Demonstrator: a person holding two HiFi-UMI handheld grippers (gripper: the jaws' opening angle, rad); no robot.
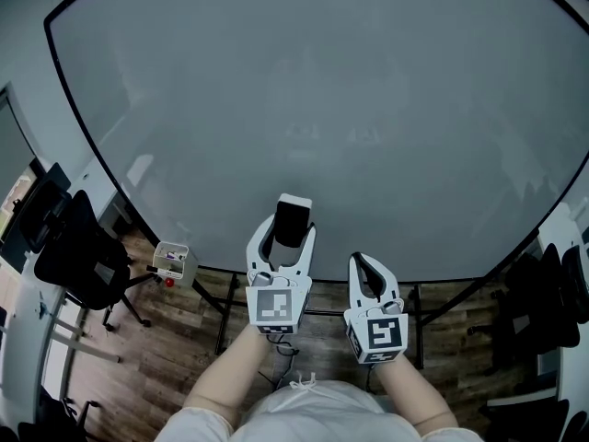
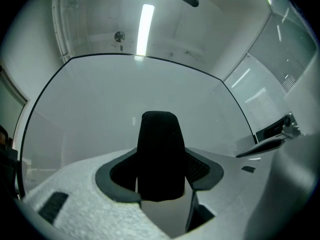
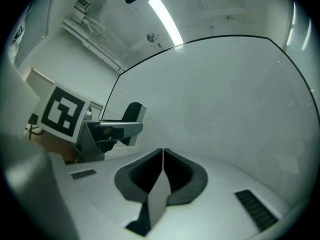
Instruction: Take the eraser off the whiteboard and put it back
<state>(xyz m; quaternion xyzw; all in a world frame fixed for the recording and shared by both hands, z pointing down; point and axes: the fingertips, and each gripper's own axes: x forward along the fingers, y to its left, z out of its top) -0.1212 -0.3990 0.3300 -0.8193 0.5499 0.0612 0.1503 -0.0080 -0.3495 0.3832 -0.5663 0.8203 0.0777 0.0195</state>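
Left gripper view, eraser upright between left claw jaws, apparently clamped

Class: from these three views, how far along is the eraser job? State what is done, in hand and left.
Done: the eraser looks off the whiteboard. In hand: the left gripper clamps it in front of the board; the right gripper is shut and empty. Left: putting it back on the board.

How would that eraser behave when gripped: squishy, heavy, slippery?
Probably light: the left gripper holds the eraser by its sides alone. Its textured black face likely gives slightly and resists slipping; the pale back looks stiff. A flat block, it shouldn't roll.
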